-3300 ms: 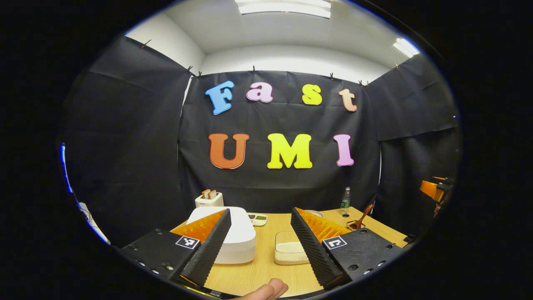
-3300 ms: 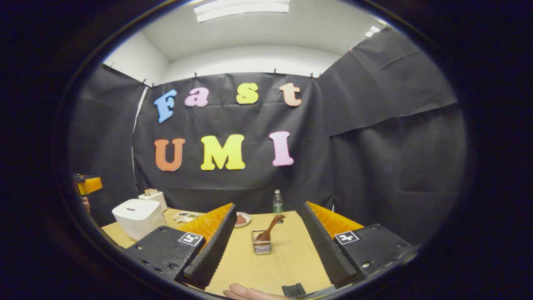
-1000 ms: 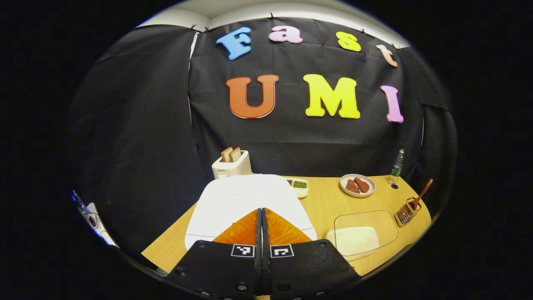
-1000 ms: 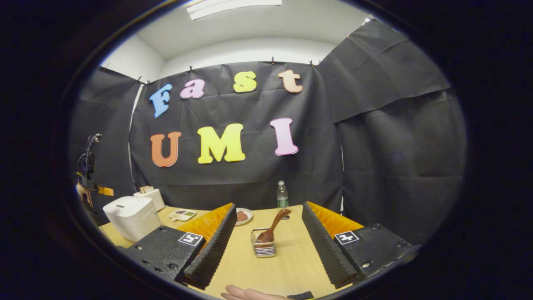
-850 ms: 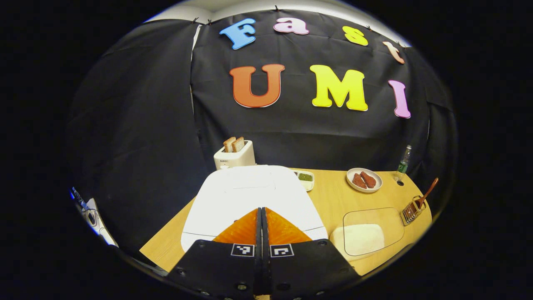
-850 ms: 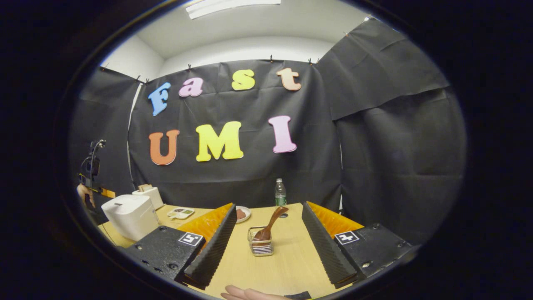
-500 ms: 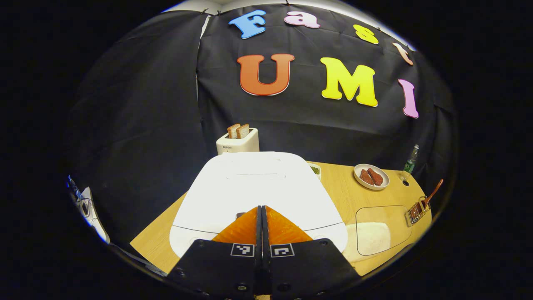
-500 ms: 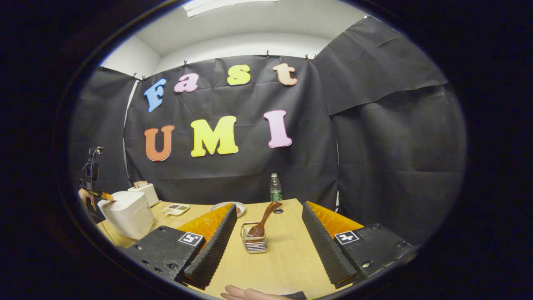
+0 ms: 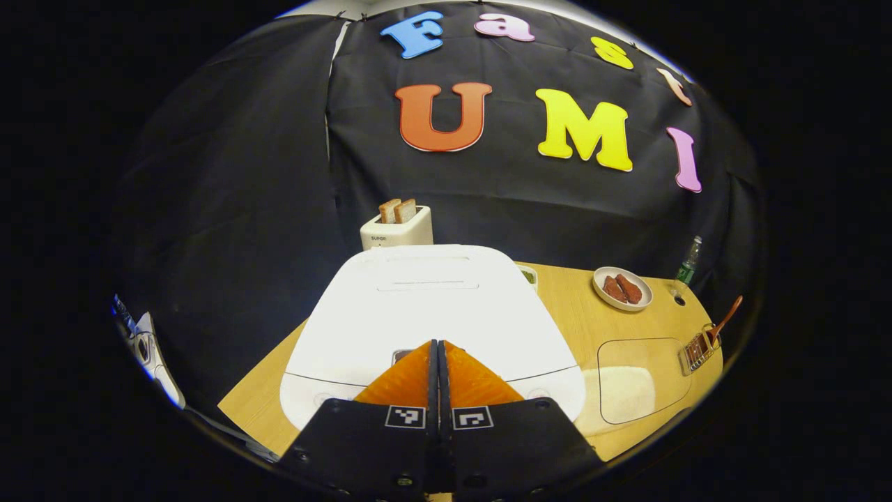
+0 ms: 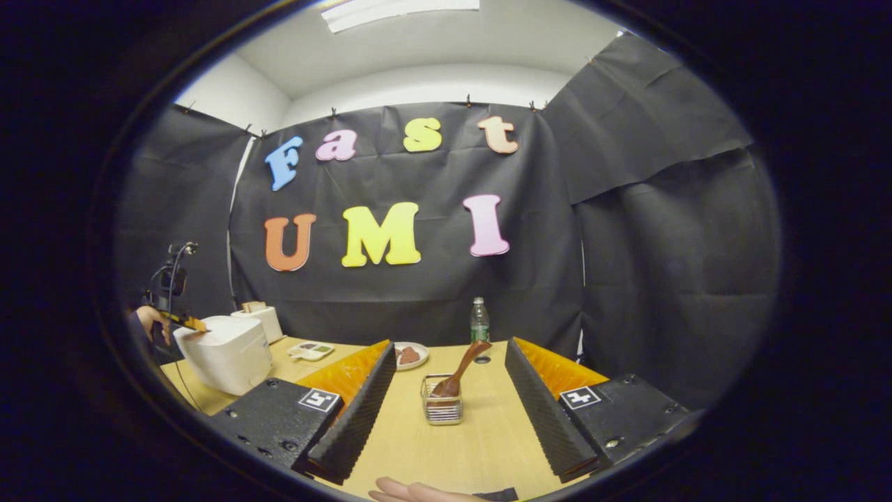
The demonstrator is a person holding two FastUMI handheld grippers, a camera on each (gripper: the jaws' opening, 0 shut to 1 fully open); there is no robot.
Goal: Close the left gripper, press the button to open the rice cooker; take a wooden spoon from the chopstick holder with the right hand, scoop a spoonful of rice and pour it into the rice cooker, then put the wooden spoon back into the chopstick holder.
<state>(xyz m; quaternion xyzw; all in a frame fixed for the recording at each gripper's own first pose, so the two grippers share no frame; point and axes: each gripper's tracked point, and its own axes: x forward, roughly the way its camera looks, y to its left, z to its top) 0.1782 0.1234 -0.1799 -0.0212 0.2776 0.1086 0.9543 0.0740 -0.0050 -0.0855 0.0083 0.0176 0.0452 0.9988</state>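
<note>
— Where the lower middle of my left gripper view begins, what sits there?

— I see the white square-topped rice cooker [image 9: 428, 307], lid down, with a small dark button [image 9: 401, 355] at its front edge. My left gripper [image 9: 437, 346] has its two fingers pressed flat together with nothing between them, and the tips are right at that button; whether they touch it I cannot tell. In my right gripper view the same cooker [image 10: 224, 352] sits at the lower left, with the left gripper [image 10: 188, 322] and the hand holding it [image 10: 148, 317] over its near corner.

— And your right gripper?

— My right gripper [image 10: 446, 380] is spread wide and holds nothing. Framed between its fingers, lower centre, stands the small wire chopstick holder [image 10: 442, 408] with the brown wooden spoon [image 10: 460, 369] leaning up to the right out of it. They are well apart from the fingers.

— The rice?

— At the lower right of my left gripper view, a clear shallow box of white rice [image 9: 627, 390] lies on the light wooden table [image 9: 571, 307], just right of the cooker. Behind it is a white plate of reddish-brown food [image 9: 622, 288], and a white toaster with two bread slices [image 9: 396, 226] stands behind the cooker. A clear plastic bottle [image 10: 479, 321] stands at the table's far edge.
</note>
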